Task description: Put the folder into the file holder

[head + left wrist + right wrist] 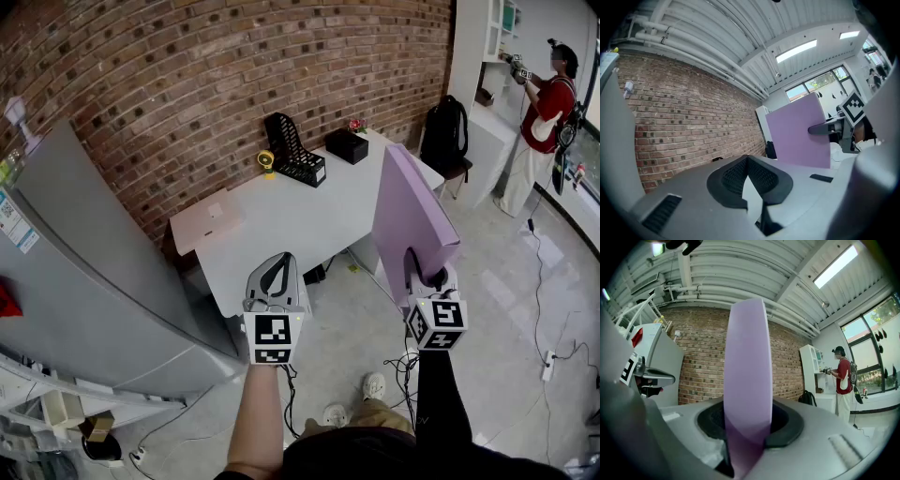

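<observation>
Head view: the fridge sticker (11, 225) print is too small for me. My right gripper (424, 272) grasps the folder (412, 211); my left gripper (277, 267) is clenched, empty. The holder (292, 150) stands far on the table (300, 220).

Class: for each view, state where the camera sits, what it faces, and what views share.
Head view: on the person's head, facing down at table, file holder; both forearms show.
Left gripper view: on left gripper, along shut jaws toward brick wall.
Right gripper view: on right gripper, along jaws clamping purple folder.
Shared: all three show the folder.
</observation>
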### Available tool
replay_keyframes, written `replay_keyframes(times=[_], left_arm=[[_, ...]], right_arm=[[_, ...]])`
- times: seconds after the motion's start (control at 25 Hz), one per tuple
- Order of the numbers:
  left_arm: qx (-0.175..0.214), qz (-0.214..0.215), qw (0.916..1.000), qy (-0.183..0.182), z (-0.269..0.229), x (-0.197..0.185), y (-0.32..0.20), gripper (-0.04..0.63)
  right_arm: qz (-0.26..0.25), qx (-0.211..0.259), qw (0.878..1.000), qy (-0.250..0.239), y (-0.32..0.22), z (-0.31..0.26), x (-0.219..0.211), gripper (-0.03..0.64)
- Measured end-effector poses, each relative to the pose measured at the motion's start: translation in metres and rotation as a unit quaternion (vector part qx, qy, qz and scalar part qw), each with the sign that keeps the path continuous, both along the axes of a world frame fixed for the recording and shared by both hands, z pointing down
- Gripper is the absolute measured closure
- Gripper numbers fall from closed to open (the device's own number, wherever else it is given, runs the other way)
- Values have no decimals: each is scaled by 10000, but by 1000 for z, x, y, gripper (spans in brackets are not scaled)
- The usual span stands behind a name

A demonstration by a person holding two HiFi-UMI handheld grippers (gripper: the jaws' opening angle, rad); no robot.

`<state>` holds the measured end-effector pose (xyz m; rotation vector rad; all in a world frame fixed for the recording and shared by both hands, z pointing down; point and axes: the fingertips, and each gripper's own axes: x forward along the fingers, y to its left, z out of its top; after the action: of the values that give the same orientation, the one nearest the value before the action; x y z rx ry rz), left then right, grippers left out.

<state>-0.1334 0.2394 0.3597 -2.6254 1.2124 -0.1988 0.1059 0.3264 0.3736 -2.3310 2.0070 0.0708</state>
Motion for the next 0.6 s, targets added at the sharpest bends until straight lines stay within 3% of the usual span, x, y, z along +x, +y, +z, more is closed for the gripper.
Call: replay_keyframes(times=[0.6], left_arm=[[-81, 168, 9998, 118, 2, -22, 0, 586]], right_arm=[[33, 225, 9997, 51, 10, -13, -19, 483]])
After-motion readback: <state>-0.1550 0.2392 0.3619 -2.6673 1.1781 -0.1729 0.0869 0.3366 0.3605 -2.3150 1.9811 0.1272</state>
